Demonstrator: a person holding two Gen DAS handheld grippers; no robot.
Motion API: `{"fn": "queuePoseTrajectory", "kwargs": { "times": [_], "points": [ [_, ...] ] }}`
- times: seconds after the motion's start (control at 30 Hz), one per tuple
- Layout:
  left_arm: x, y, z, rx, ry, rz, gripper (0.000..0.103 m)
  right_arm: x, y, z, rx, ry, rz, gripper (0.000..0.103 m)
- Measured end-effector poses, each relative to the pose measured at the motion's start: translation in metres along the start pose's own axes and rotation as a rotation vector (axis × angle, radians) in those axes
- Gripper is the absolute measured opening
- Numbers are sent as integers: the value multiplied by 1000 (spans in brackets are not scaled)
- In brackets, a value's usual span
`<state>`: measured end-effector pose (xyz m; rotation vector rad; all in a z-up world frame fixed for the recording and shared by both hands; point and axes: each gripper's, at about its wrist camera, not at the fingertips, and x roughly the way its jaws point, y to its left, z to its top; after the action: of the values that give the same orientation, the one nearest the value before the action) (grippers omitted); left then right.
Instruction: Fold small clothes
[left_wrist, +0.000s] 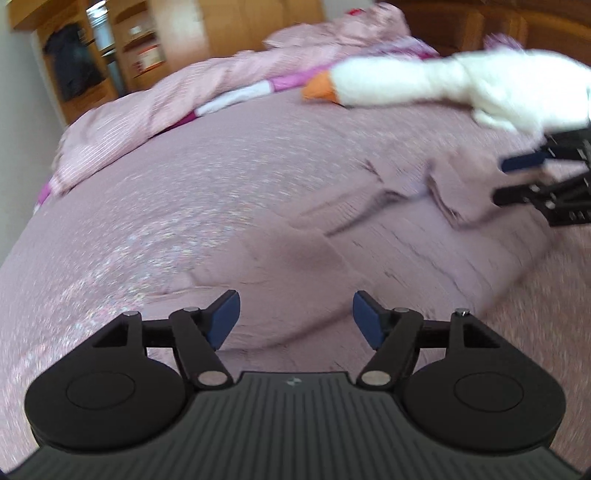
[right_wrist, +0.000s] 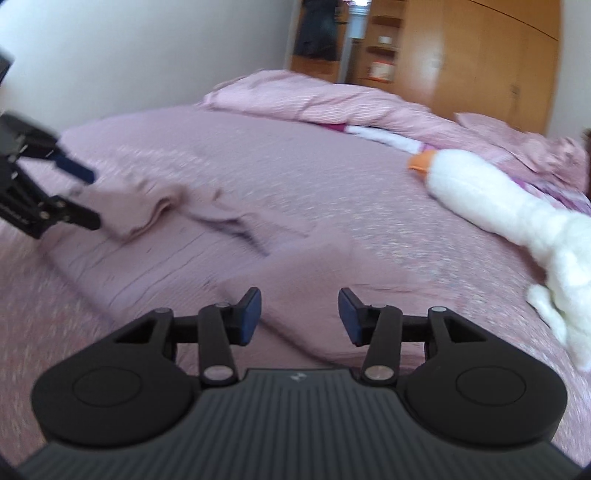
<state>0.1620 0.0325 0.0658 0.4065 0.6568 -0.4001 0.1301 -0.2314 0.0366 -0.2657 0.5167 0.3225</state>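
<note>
The bed (left_wrist: 147, 206) carries a goose toy (right_wrist: 491, 195) and one mauve garment (right_wrist: 207, 221) near its front edge, partly folded, not finished. My left claw (left_wrist: 293, 319) and right claw (right_wrist: 300, 317) hover open, empty.

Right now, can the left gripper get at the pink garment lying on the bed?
Probably yes. The left gripper is open and empty, the pink garment lies on the bed just ahead of its fingertips, and nothing sits between them. The right gripper is off at the far end.
</note>
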Motion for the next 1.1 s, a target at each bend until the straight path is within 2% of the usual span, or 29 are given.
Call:
{"fn": "queuePoseTrajectory", "kwargs": {
  "times": [0.07, 0.13, 0.23, 0.27, 0.3, 0.33, 0.37, 0.5, 0.6, 0.7, 0.83, 0.87, 0.9, 0.97, 1.1],
  "points": [
    [6, -9, -3, 56, 9, 1, 74, 7, 6, -2, -62, 13, 13, 48],
    [17, -15, -6, 85, 23, 21, 74, 15, 14, -4, -124, 36, -16, 48],
    [31, -14, -10, 78, 18, 45, 73, 26, 17, -8, -183, 32, -52, 47],
    [33, -12, -11, 66, 6, 35, 61, 28, 17, -8, -189, 26, -59, 46],
    [34, -10, -11, 52, -2, 26, 33, 29, 16, -8, -189, 16, -65, 28],
    [35, -7, -10, 32, -3, 26, 20, 29, 14, -7, -188, 12, -71, 10],
    [36, -4, -9, 8, -7, 35, 12, 29, 12, -5, -184, 5, -84, 12],
    [34, 17, -2, -77, -64, 101, 11, 26, -7, 4, -118, -77, -175, 11],
    [42, 39, 5, -160, -77, 150, 11, 33, -31, 12, -25, -89, -236, 11],
    [57, 61, 9, -235, -76, 211, 11, 51, -54, 13, 69, -59, -284, 12],
    [84, 86, 5, -358, -8, 271, 12, 76, -80, 3, 219, 37, -352, 16],
    [90, 90, 2, -380, 13, 288, 13, 79, -85, -1, 251, 56, -364, 20],
    [94, 95, -1, -402, 27, 295, 21, 81, -89, -4, 277, 60, -378, 28],
    [95, 100, -8, -444, 18, 290, 28, 78, -94, -10, 325, 50, -389, 46],
    [91, 108, -15, -469, 11, 279, 34, 68, -106, -17, 417, 30, -353, 49]
  ]
}}
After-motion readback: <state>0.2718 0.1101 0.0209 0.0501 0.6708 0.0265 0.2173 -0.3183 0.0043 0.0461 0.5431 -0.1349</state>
